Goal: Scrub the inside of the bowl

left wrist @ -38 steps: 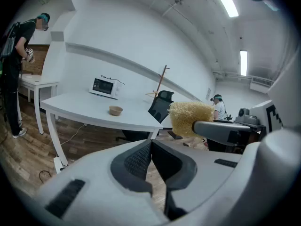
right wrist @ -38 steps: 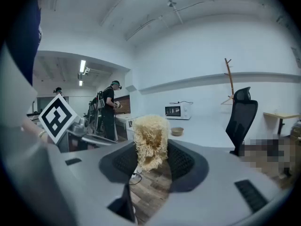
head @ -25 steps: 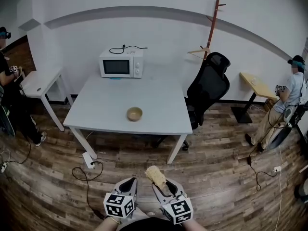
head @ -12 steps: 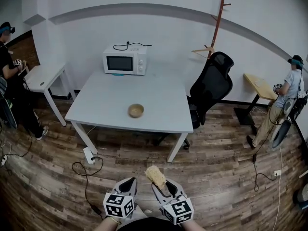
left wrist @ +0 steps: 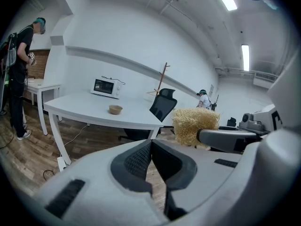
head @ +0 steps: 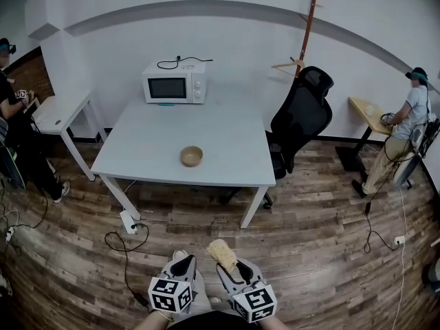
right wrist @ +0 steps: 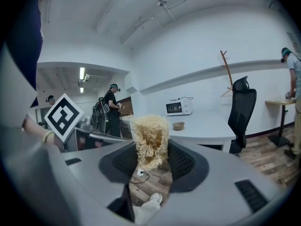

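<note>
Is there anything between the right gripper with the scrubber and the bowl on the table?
Nothing visible does. Only wood floor and tabletop lie between the right gripper, shut on the scrubber, and the bowl. The microwave stands behind the bowl.

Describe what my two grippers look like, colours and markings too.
They match. The left gripper and right gripper each have a bulky, light grey plastic body that narrows to two jaws lined with dark, ribbed pads. Behind the jaws, each carries a white cube printed with black square markers. No cables show on either one.
</note>
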{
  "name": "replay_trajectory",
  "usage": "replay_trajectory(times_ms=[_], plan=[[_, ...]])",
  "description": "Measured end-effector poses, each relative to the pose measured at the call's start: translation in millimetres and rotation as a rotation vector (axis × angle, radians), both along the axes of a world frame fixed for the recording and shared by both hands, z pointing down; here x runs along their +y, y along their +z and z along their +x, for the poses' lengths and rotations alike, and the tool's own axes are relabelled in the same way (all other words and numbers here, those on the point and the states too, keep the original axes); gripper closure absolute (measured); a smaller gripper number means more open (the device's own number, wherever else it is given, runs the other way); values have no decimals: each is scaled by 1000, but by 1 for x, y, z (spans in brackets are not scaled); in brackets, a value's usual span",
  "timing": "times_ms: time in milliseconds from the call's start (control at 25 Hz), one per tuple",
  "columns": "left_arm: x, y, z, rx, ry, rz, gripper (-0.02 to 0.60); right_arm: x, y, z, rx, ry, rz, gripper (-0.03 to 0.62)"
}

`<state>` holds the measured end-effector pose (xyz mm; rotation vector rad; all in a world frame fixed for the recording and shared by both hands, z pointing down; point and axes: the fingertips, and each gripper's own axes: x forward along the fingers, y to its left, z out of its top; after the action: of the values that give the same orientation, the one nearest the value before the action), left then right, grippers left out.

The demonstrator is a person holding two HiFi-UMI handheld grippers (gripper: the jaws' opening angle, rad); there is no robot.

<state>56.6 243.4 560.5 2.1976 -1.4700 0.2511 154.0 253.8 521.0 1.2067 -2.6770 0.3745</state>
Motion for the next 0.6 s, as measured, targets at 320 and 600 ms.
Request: replay_trajectory(times_ms=[320,600], plan=[[-30,2,-3,16,-16,-3,563,-28,4,-1,15,4,-20,418],[-65,4,-22,25,-42,-5,563,-63,5,-15,36,-14,-14,418]])
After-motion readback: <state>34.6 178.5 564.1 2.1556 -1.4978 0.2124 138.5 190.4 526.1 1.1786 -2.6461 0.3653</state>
